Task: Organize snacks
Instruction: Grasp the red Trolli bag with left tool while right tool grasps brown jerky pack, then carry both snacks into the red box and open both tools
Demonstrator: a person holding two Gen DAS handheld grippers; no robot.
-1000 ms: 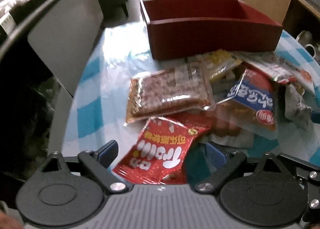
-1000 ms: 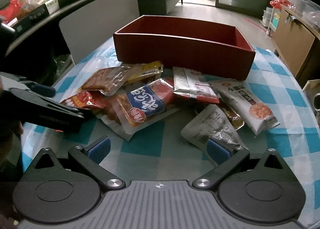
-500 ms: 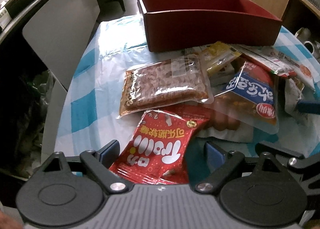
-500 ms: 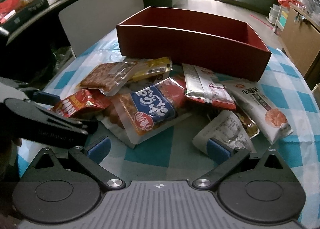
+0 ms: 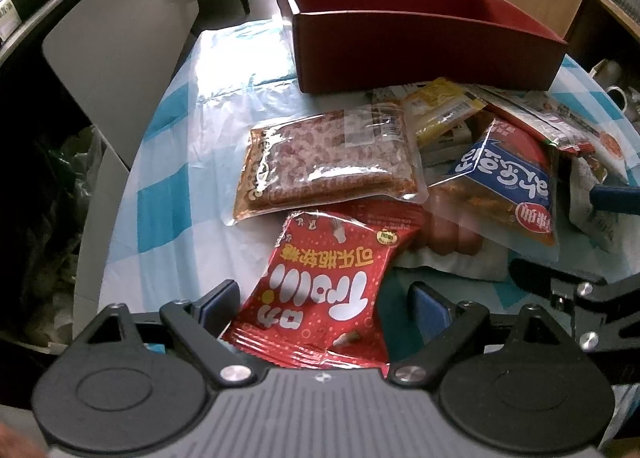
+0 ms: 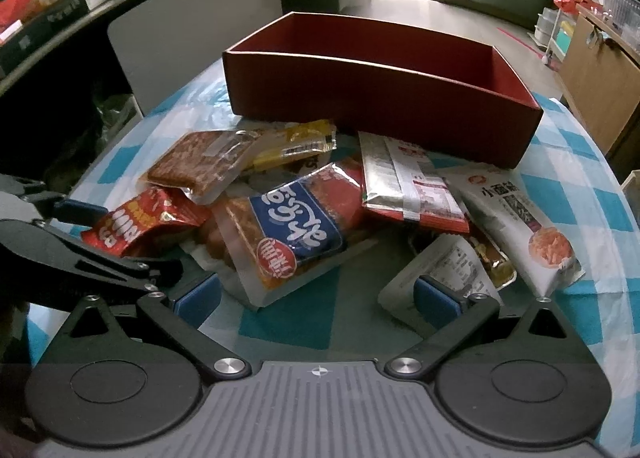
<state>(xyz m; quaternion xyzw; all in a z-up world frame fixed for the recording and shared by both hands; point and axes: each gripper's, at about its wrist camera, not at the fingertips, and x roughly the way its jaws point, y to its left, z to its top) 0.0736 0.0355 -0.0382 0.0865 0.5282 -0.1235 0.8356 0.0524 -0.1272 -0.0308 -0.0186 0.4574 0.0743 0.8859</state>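
Left wrist: left gripper [image 5: 322, 304] wide, straddling red pkt [image 5: 324, 294].

My left gripper [image 5: 324, 308] sits low, jaws spread wide. My right gripper [image 6: 316, 300] is likewise spread, its neighbour showing at nine o'clock in its view.

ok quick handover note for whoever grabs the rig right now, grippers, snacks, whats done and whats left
Left hand-held gripper: open, straddling the red candy bag at the near edge of the pile, not yet closed on it.
Right hand-held gripper: open and empty, low over the tablecloth in front of the blue and orange snack bag.
Red box: behind the pile; no snacks visible inside.
Done: nothing boxed as far as can be seen.
Left: all packets, including the clear meat pack, yellow packet and white noodle bag.
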